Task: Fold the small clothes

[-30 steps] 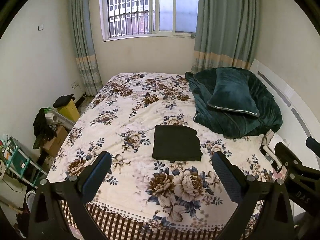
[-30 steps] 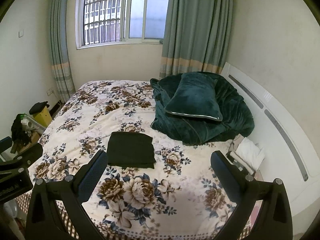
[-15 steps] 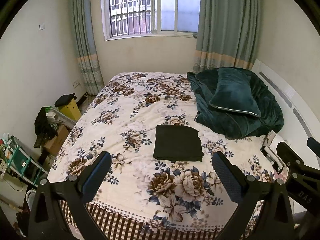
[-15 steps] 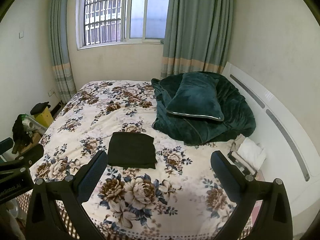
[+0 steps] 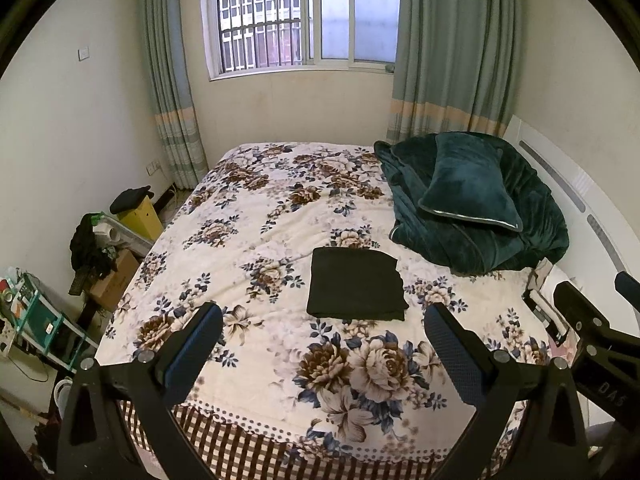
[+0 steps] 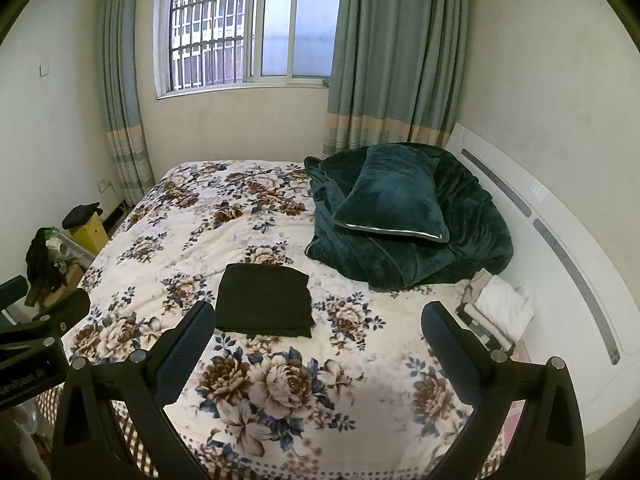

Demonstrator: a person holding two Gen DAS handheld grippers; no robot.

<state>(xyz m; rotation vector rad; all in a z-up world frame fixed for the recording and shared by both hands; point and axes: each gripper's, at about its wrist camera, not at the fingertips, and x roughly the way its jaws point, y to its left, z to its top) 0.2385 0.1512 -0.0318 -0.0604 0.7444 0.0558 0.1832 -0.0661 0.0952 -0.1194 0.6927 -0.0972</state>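
A dark green garment (image 5: 355, 283), folded into a flat rectangle, lies on the flowered bedspread (image 5: 260, 248) near the bed's middle; it also shows in the right wrist view (image 6: 264, 299). My left gripper (image 5: 323, 332) is open and empty, held above the bed's near edge, well short of the garment. My right gripper (image 6: 316, 330) is open and empty too, at a similar distance. Each gripper shows at the side of the other's view.
A dark green blanket (image 5: 476, 236) with a pillow (image 5: 468, 188) on it is heaped by the white headboard (image 6: 560, 248). A white cloth (image 6: 505, 307) lies beside the headboard. Boxes, a yellow bin (image 5: 140, 216) and clutter fill the floor on the left. A window and curtains are behind.
Both views have shifted very slightly; the grippers stay open and the folded garment has not moved.
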